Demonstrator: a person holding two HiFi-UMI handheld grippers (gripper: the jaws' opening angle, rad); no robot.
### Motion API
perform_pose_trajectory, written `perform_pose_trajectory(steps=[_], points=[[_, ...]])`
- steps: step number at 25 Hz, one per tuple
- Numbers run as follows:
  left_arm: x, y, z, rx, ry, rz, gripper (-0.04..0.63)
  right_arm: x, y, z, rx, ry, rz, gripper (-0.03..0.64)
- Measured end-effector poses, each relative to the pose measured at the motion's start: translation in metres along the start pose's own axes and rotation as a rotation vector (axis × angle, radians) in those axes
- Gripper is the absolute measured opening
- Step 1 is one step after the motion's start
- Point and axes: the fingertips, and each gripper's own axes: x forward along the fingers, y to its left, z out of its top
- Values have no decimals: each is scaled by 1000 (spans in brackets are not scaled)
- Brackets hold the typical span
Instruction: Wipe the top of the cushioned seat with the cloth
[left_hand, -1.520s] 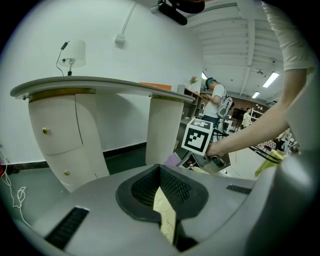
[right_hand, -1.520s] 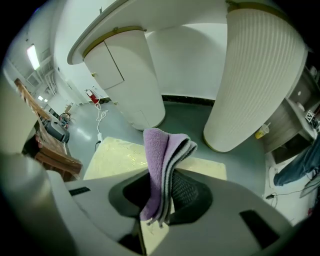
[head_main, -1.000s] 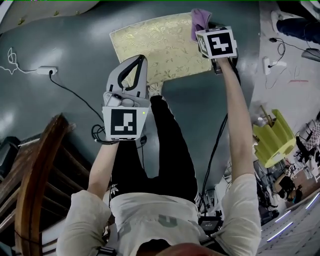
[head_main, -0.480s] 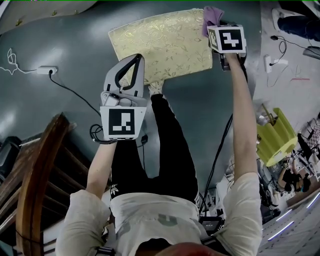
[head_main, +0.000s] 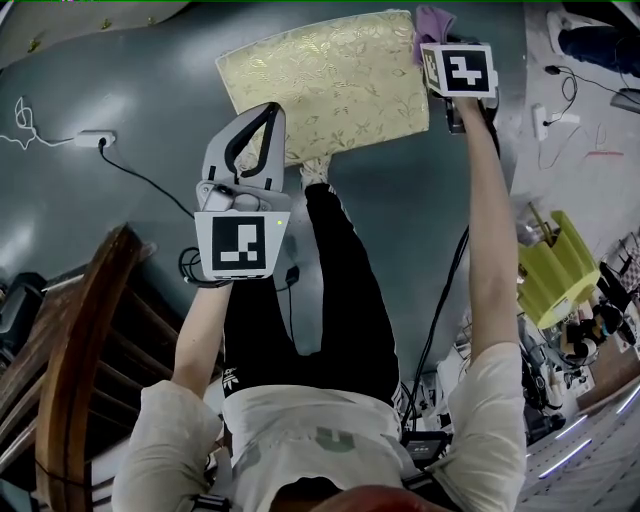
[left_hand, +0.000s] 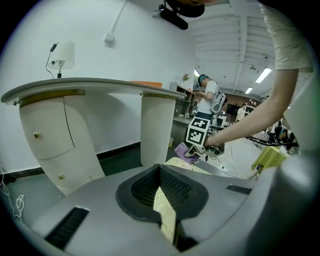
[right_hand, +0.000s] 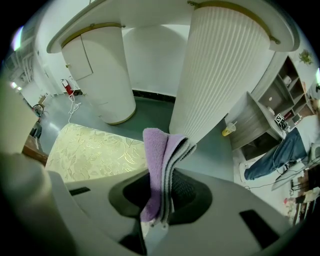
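The cushioned seat (head_main: 325, 80), pale yellow with a leaf pattern, lies low on the grey floor at the top of the head view. My right gripper (head_main: 436, 38) hangs at its far right corner, shut on a folded purple cloth (head_main: 432, 20) that sticks out past the seat's edge. In the right gripper view the cloth (right_hand: 161, 150) stands up between the jaws, with the seat (right_hand: 95, 152) to the left below. My left gripper (head_main: 266, 116) hovers over the seat's near edge, shut and holding nothing. The left gripper view shows the seat (left_hand: 189, 165) and the right gripper (left_hand: 200, 136) beyond.
A white ribbed column (right_hand: 225, 75) and a curved cabinet (right_hand: 105, 75) stand just behind the seat. A wooden chair (head_main: 70, 380) is at the lower left. A power strip (head_main: 90, 140) and cable lie on the floor. The person's shoe (head_main: 313, 172) touches the seat's near edge.
My right gripper has carried the cloth to the right, from over the seat's far right corner to just past its edge. The left gripper has barely moved.
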Motion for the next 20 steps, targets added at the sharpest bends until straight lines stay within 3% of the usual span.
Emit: perform_pose_trajectory(steps=[8, 16, 20], points=[[-16, -1, 24, -14, -8, -2, -8, -51, 14, 21, 31, -99, 20, 89], [-36, 3, 75, -43, -53, 25, -8, -210, 87, 58, 158, -426, 94, 89], [-47, 3, 95, -47, -85, 28, -8, -263, 124, 51, 223, -526, 61, 89]])
